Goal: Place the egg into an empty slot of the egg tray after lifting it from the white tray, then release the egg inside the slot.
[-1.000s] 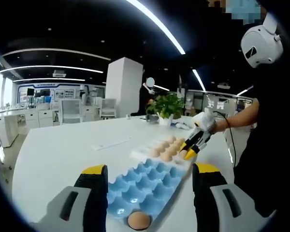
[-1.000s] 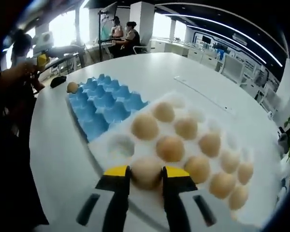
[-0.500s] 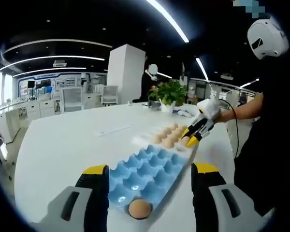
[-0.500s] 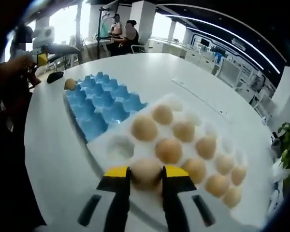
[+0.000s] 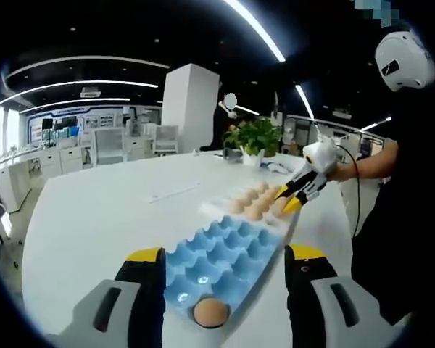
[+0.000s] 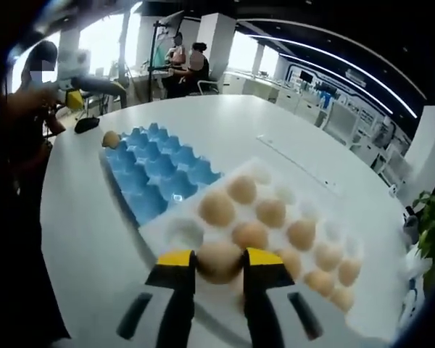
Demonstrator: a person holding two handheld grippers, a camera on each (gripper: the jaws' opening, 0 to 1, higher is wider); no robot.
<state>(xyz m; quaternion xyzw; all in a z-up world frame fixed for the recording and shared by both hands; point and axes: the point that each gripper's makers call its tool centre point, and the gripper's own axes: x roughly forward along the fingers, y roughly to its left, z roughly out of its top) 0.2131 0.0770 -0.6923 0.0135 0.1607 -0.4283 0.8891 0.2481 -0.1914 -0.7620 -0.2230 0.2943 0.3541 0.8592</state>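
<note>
Left gripper view: the left gripper (image 5: pixel 221 268) stands spread, holding nothing. Between its jaws lies the blue egg tray (image 5: pixel 221 259), one brown egg (image 5: pixel 211 313) in the nearest slot. Beyond it, the white tray (image 5: pixel 255 206) carries tan eggs, with the right gripper (image 5: pixel 288 204) over it.

Right gripper view: the right gripper (image 6: pixel 218 262) pinches a pale tan, smooth egg (image 6: pixel 218 261) above the white tray (image 6: pixel 159 223). The blue egg tray (image 6: pixel 154 170) lies ahead-left on the white worktop (image 6: pixel 225 130).

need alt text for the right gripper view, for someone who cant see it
The right gripper holds an egg between its yellow-tipped fingers, above a white tray with about a dozen more eggs on a white table. Beyond it lies a blue egg tray, empty except for one egg at its far corner.
</note>
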